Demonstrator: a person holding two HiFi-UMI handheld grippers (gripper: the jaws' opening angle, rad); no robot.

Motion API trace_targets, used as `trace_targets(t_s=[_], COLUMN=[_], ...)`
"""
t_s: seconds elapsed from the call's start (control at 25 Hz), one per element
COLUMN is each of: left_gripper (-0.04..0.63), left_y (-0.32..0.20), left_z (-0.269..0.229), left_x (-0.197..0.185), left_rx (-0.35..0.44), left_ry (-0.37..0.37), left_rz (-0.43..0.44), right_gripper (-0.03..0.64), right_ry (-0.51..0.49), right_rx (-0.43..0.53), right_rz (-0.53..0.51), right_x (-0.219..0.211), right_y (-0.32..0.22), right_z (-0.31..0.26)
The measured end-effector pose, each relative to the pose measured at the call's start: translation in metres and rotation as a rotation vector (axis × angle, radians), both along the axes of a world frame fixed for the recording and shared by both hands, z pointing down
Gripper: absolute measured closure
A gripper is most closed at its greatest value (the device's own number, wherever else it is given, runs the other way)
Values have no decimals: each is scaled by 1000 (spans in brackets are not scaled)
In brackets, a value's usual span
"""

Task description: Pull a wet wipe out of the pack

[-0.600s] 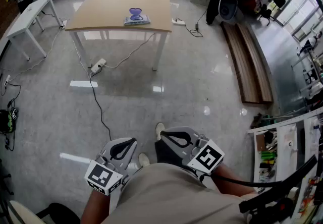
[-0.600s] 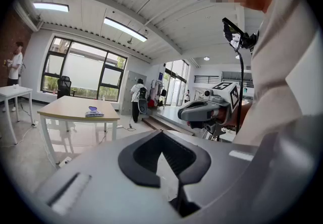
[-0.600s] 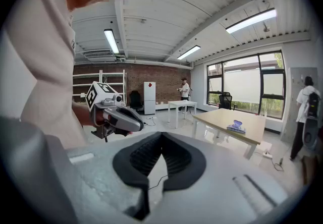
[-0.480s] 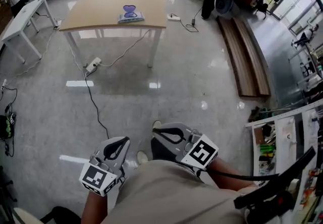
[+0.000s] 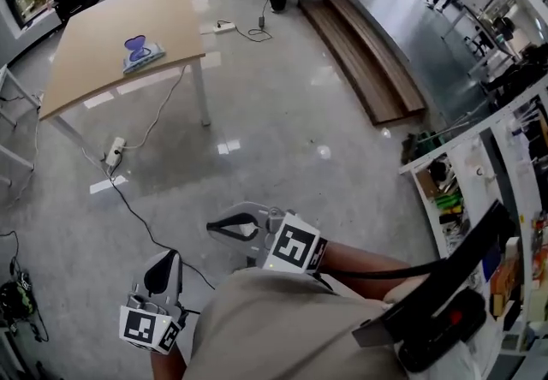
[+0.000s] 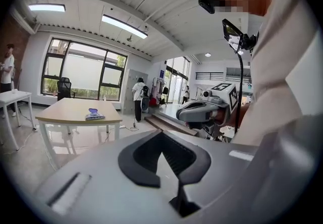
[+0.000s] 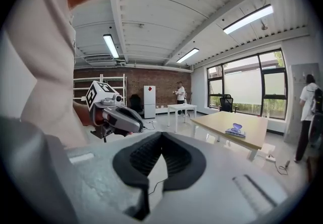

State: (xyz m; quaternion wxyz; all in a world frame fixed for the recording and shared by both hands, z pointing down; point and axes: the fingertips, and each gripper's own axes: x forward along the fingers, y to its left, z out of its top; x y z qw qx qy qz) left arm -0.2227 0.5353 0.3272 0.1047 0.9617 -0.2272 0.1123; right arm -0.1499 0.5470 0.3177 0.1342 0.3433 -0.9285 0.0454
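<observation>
Jaws of left gripper [image 5: 167, 260] and right gripper [image 5: 218, 227] closed, empty. Wipe pack [image 5: 141, 53] sits untouched on the far table [image 5: 86, 70]. By the look of it, pulling not begun.

Both tools held close to torso, low in head view. left tool [image 5: 167, 258] carried beside left hip, jaws pointed forward, away from body; jaw tips seen pressed together in left gripper view, nothing between them. Its marker cube [image 5: 145, 328] set at rear, above left forearm [image 5: 168, 363]. right tool [image 5: 216, 227] held higher, before belly, jaws turned toward left side; tips likewise closed, empty. right forearm [image 5: 370, 265] angled in from right. Tools apart, not touching.
</observation>
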Motion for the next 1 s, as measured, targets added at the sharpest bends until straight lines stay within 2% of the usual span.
trace_targets(t_s=[0.12, 0.32, 0.44, 0.56, 0.76, 1.0], left_gripper=[592, 592, 592, 592, 592, 592], left_y=[-25, -84, -112, -134, -175, -219], left_z=[-5, -32, -37, -27, -19, -15], left_x=[27, 95, 113, 135, 170, 193], left_rx=[-7, 22, 26, 26, 25, 28], left_ry=[-5, 0, -12, -52, -49, -80], left_rz=[-14, 30, -10, -3, -32, -9], right_gripper=[616, 615, 616, 616, 615, 615], right_ry=[-13, -36, -41, -46, -57, -87], right_rx=[9, 22, 47, 38, -10, -39], right_rz=[-9, 12, -32, -55, -59, -37], right_x=[30, 90, 109, 131, 162, 186], right_y=[-25, -82, -115, -140, -177, -220], right_z=[-8, -33, -37, -29, -6, 5])
